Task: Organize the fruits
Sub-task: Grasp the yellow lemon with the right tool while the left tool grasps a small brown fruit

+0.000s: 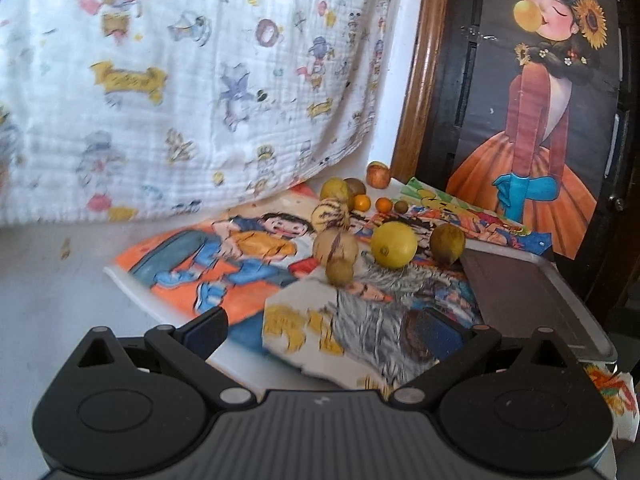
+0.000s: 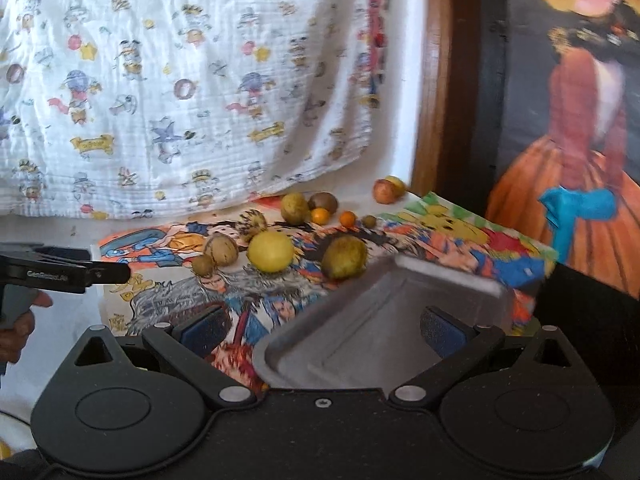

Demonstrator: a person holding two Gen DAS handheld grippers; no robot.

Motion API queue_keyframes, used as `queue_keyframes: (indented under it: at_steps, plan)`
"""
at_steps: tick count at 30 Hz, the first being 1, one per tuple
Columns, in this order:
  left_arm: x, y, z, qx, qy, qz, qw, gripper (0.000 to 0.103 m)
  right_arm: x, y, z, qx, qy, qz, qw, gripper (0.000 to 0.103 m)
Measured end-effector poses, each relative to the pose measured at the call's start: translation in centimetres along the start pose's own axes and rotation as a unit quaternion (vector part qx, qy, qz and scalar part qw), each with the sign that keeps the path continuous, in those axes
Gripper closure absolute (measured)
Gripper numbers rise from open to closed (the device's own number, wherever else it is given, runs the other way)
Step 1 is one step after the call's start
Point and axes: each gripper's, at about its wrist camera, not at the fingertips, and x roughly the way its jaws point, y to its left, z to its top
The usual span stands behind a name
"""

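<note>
Several fruits lie on cartoon-printed paper (image 1: 240, 256): a yellow lemon (image 1: 394, 244) (image 2: 270, 251), a brownish-green pear (image 1: 447, 243) (image 2: 345, 257), striped melons (image 1: 335, 247) (image 1: 331, 215), small oranges (image 1: 362, 202) (image 2: 347, 218) and an apple (image 1: 378, 175) (image 2: 387, 190) at the back. A grey metal tray (image 1: 532, 300) (image 2: 360, 328) sits right of the fruit. My left gripper (image 1: 324, 332) is open and empty, short of the fruit. My right gripper (image 2: 324, 330) is open over the tray's near corner, holding nothing.
A white printed cloth (image 1: 180, 80) hangs behind. A dark cabinet with a girl picture (image 1: 540, 120) and wood frame (image 1: 420, 80) stands at the right. The left gripper shows in the right wrist view (image 2: 64, 274) at the left edge.
</note>
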Motion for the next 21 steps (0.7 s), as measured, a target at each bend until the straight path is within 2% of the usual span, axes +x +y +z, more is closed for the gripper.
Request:
queue_keyframes:
  at_steps: [5, 7, 10, 12, 16, 21]
  plan:
    - [1.7, -0.4, 1.8, 0.022, 0.010, -0.002, 0.9997, 0.000, 2.9, -0.9, 4.0, -0.061, 0.022, 0.056, 0.996, 0.001]
    - [2.5, -0.5, 2.2, 0.034, 0.019, -0.010, 0.9992, 0.000, 4.1, -1.1, 5.4, -0.099, 0.021, 0.100, 0.990, 0.001]
    - [3.7, -0.7, 2.8, 0.054, 0.033, -0.030, 0.9976, 0.000, 6.3, -0.9, 6.8, -0.144, 0.030, 0.135, 0.980, 0.001]
    - [4.4, -0.7, 3.0, 0.065, 0.037, -0.040, 0.9964, 0.000, 8.2, -0.6, 7.4, -0.170, 0.037, 0.148, 0.973, 0.001]
    - [6.3, -0.8, 3.5, 0.084, 0.047, -0.039, 0.9946, 0.001, 12.3, -0.1, 7.6, -0.210, 0.059, 0.163, 0.962, 0.003]
    - [8.5, -0.4, 4.1, 0.077, 0.062, -0.041, 0.9943, 0.007, 17.1, 0.5, 7.0, -0.239, 0.081, 0.175, 0.952, 0.010]
